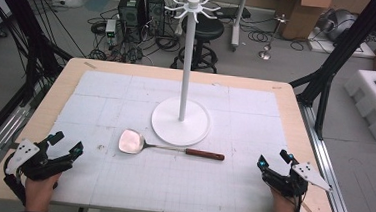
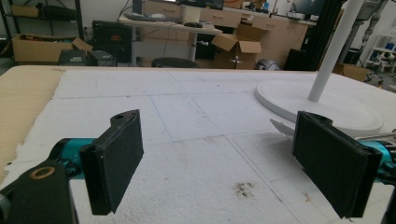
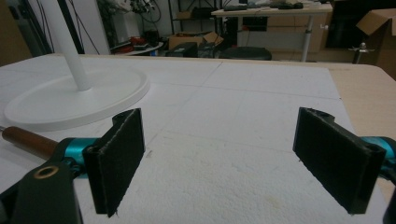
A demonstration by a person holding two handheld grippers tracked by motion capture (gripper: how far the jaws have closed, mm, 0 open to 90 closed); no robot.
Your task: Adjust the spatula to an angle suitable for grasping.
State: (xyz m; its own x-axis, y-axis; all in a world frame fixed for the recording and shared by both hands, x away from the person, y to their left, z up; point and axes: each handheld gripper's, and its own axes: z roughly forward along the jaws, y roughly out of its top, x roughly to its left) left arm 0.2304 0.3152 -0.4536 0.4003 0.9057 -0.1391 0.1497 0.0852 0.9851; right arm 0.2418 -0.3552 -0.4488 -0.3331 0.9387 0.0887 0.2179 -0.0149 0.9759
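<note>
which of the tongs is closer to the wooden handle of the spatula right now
Right. The right tongs rest open at the table's near right corner, just right of the wooden handle. The left tongs sit open at the near left corner, beyond the spatula's metal blade.

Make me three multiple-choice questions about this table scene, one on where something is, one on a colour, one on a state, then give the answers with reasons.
1. Where does the metal spatula with the wooden handle lie?
A. On the stand's hooks
B. On the white mat just in front of the stand's base
C. In the left gripper

2. What colour is the tall hook stand with the round base?
A. White
B. Black
C. Red

3. How do the right gripper's fingers stand?
A. Shut on the handle
B. Shut empty
C. Wide apart, empty

Answers: B, the high view shows it flat beside the base; A, pole and base are white; C, bare mat shows between them.
</note>
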